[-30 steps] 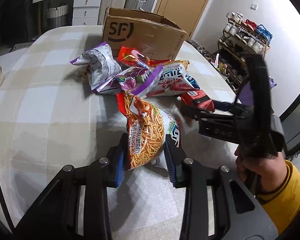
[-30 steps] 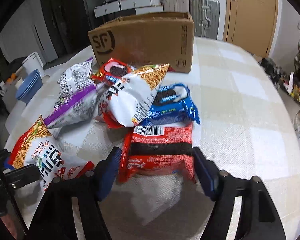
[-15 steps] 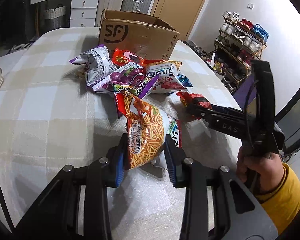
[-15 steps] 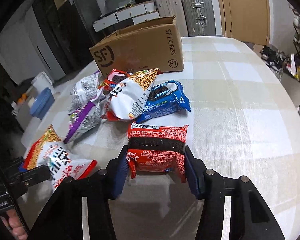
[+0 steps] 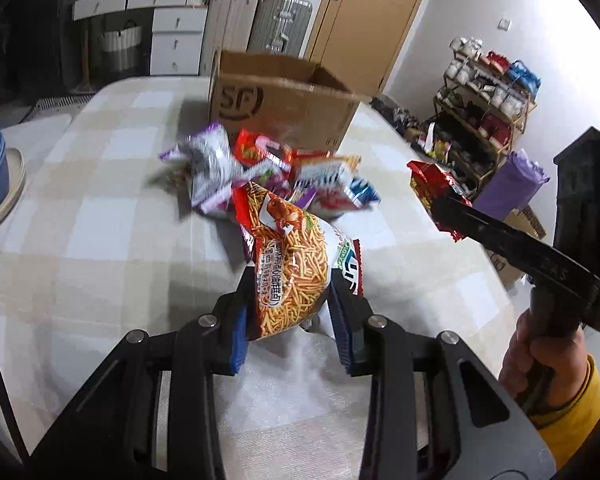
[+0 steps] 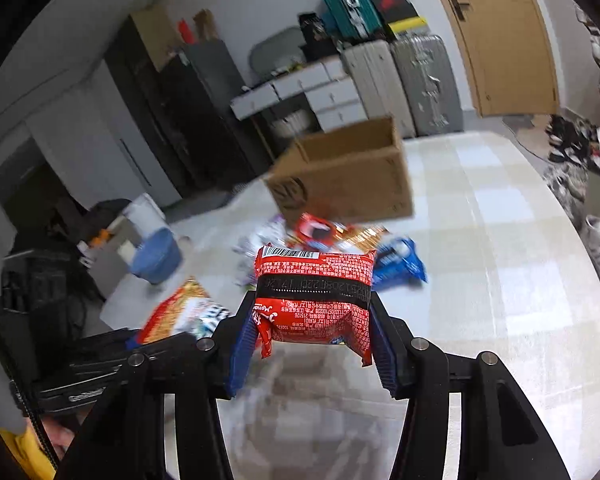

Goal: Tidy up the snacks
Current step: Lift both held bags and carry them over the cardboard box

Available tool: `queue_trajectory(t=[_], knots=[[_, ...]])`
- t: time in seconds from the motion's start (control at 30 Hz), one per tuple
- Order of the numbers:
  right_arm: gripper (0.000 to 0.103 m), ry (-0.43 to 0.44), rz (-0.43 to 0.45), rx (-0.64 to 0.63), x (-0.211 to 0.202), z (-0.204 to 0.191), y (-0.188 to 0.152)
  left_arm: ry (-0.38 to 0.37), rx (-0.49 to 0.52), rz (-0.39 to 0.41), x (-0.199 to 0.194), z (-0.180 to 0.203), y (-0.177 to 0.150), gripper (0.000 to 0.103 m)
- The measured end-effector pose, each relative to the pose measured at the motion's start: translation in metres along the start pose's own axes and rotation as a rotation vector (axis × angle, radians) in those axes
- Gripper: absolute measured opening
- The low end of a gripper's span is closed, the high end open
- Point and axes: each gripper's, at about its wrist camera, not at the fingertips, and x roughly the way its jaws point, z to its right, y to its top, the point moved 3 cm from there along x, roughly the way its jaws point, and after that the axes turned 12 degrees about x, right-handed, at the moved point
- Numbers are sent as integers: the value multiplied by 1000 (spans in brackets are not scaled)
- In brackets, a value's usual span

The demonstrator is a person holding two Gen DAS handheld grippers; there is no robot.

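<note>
Left hand-held gripper (image 5: 290,312): clamped on the lower end of an orange crinkly bag of noodle-stick snacks (image 5: 288,264), low centre of the left wrist view; the bag stands up from the blue pads (image 5: 238,336) and leans toward the pile.
Right hand-held gripper (image 6: 312,344): pressed on both short sides of a red foil snack packet with a black band (image 6: 314,296), centre of the right wrist view, clear of the counter (image 6: 500,260).
Destination: judged to be the open brown cardboard box (image 5: 284,100), upper centre, behind the pile of loose snack bags (image 5: 260,172).
Risk, slip: both wrappers are slick film and each is held only by its edges, so a quick swing could let a packet slide out of the pads.
Risk, crush: the noodle-stick bag looks air-filled and brittle inside; a harder squeeze could burst it or break the contents.
Risk, collision: both hand-held grippers head for one box mouth; they could knock each other or the box wall and push the light box along the counter.
Risk, snag: the tall bag's top hangs near the pile and may drag a neighbour.
</note>
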Motion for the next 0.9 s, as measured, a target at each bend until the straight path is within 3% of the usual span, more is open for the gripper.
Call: queue_trajectory(t=[0.23,0.5,0.9], knots=[[52,52,13,-40,-12,-31,6,47,18,97,-46,-1,28,31],[52,93,23,-35,-15,-35,14,98,51,159,-77,4,57,31],[52,106,51,-66,-1,-40,56,100,112,168,-67,9,109,31]])
